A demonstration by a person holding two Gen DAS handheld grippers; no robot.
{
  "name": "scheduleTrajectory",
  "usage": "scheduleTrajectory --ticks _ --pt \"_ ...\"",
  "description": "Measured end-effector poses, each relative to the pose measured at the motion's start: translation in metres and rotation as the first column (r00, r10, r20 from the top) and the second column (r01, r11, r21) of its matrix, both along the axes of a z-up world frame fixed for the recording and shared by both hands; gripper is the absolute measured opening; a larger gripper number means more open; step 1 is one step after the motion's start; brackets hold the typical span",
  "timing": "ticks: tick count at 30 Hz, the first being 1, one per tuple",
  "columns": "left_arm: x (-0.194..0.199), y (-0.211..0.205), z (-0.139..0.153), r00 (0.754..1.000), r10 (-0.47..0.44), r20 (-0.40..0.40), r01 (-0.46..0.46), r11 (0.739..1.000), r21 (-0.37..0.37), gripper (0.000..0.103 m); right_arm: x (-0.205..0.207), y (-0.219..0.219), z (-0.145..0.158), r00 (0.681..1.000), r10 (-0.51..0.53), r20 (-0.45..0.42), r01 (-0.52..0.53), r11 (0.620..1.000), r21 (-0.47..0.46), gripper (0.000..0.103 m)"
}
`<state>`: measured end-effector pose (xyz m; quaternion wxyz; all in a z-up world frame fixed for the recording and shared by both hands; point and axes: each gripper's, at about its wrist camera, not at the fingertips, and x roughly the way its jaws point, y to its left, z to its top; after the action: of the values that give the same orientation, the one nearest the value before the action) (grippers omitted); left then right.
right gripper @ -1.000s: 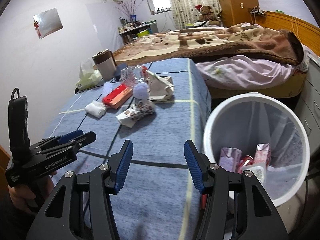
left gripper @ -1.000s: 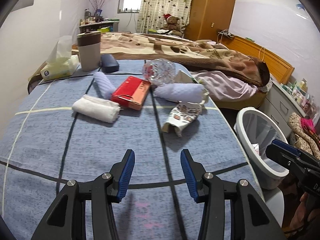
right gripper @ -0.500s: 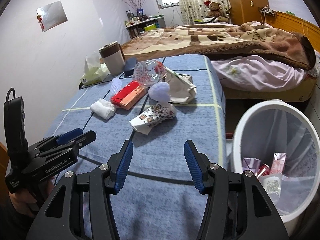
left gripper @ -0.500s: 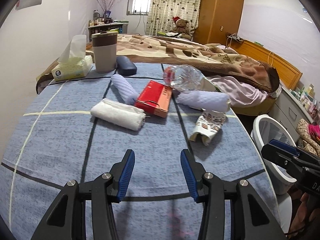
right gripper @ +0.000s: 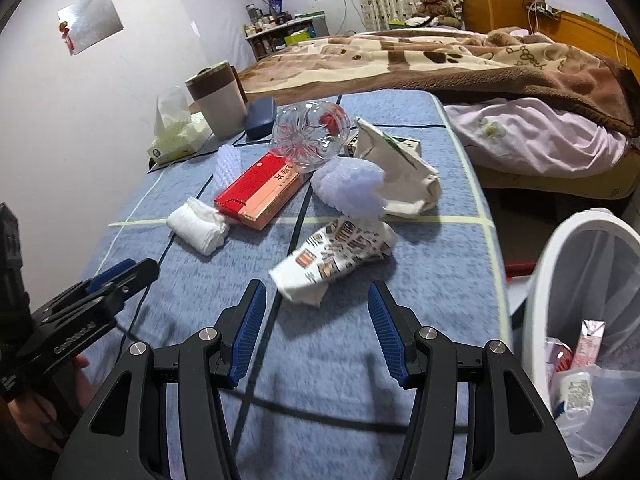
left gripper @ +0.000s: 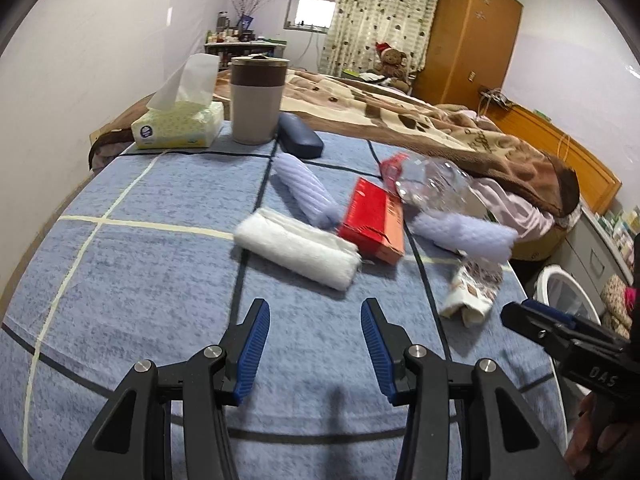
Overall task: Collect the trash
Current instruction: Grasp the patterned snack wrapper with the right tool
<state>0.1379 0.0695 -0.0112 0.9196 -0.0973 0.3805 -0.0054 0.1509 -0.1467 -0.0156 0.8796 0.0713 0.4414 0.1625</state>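
Plainly the nearest trash is the crumpled printed carton point(right gripper: 334, 254), lying on its side on the blue checked counter point(right gripper: 320, 360) just ahead of the right gripper point(right gripper: 316, 320), whose jaws stand partly apart with nothing between them. It sits toward the counter's right edge, near the white bin point(right gripper: 576, 240) standing beside the counter, which suits a short carry; the bin already holds what look like three or four cartons and wrappers, though its mesh lining blurs the count. Behind the carton lie one crushed clear bottle point(right gripper: 310, 136), one red box point(right gripper: 260, 190) and one cream paper bag point(right gripper: 404, 176), all likely trash too. Mixed among them are three rolled cloths, two lilac and one white roll point(left gripper: 296, 250), probably to be left. The left gripper point(left gripper: 316, 344) hovers over bare counter, half open and empty, aimed toward that white roll. At the back stand one mug point(left gripper: 258, 98), one tissue box point(left gripper: 178, 124) and one dark case point(left gripper: 300, 140).
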Motion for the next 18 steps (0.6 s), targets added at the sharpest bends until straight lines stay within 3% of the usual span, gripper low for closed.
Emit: scheduleTrajectory --ticks 10,15,16,17,18 --pt "0.019 0.006 -0.003 1.0 0.006 -0.006 -0.006 0.999 -0.032 0.048 0.024 -0.005 -0.019 0.989 -0.102 -0.109 0.11 0.991 0.07 0.055" --pt "0.025 0.004 -0.007 1.0 0.001 -0.02 -0.002 0.999 -0.041 0.048 0.029 -0.002 -0.021 0.987 -0.107 -0.116 0.118 0.988 0.095 0.054" --pt "0.026 0.003 -0.008 1.0 -0.002 -0.022 0.001 0.999 -0.046 0.048 0.028 -0.001 -0.021 0.989 -0.098 -0.107 0.109 0.989 0.098 0.049" --pt "0.026 0.003 -0.008 1.0 -0.004 -0.023 0.003 0.999 -0.048 0.048 0.025 -0.001 -0.019 0.992 -0.084 -0.094 0.094 0.989 0.115 0.034" --pt "0.027 0.002 -0.007 1.0 -0.008 -0.025 0.007 0.999 -0.051 0.048 0.025 -0.002 -0.017 0.993 -0.085 -0.088 0.095 0.989 0.113 0.028"
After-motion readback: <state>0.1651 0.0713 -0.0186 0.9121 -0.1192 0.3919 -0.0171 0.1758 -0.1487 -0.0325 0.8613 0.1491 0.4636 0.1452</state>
